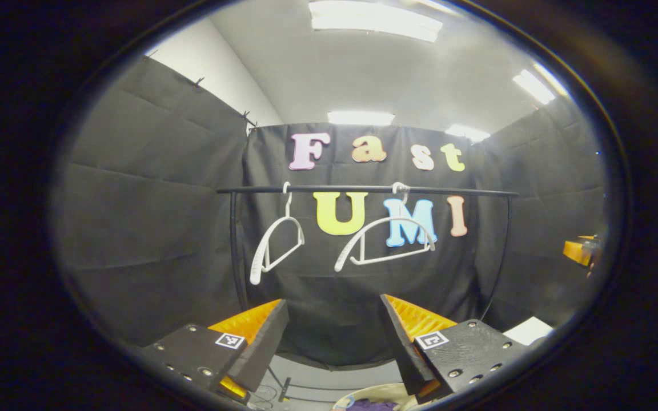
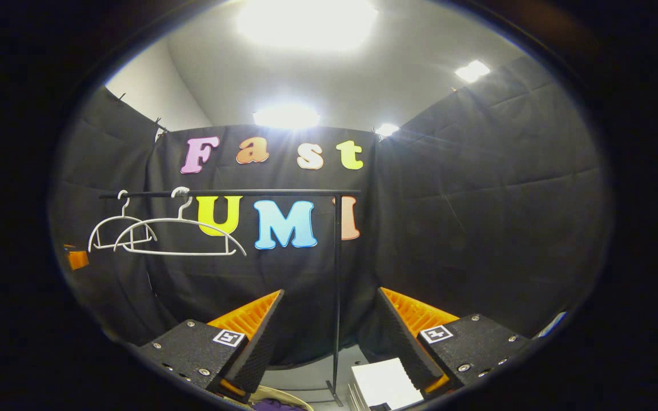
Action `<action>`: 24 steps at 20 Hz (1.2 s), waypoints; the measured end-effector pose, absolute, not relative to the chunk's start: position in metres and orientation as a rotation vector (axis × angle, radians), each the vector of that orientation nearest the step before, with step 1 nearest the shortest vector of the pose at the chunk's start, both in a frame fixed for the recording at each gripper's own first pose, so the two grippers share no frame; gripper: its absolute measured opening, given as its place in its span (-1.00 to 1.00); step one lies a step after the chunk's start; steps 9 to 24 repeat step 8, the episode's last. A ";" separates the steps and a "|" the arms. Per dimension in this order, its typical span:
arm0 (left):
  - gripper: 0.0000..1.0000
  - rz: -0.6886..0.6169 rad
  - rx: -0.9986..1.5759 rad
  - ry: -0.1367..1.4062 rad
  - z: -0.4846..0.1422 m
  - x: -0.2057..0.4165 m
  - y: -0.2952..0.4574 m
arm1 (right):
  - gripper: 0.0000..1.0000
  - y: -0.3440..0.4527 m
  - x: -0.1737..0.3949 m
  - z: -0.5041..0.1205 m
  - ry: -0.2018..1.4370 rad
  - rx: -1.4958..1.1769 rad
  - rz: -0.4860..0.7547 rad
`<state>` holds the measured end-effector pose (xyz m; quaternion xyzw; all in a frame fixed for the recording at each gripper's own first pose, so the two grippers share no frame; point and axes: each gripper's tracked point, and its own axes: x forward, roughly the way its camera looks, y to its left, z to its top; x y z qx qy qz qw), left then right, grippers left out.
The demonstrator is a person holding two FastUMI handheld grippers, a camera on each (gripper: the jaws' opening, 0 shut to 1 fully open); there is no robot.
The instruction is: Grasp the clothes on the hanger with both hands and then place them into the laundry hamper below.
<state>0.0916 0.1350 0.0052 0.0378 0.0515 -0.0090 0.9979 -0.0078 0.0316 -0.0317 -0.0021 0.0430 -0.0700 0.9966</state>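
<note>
With both hangers (image 1: 386, 240) bare, the task looks done.
Purple clothes (image 1: 372, 405) in hamper (image 1: 374, 391), bottom centre; both hand-held grippers (image 1: 334, 337) (image 2: 329, 331) released.

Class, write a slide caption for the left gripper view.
Open left tongs face two bare white hangers on a black rail.

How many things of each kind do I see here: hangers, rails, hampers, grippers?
White hangers: 2
Black rail: 1
Laundry hamper: 1
Hand-held grippers: 2, left and right
Total: 6
</note>
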 end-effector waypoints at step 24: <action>0.83 -0.044 0.069 0.107 -0.003 0.088 0.121 | 0.91 0.030 -0.009 -0.043 0.120 0.059 -0.153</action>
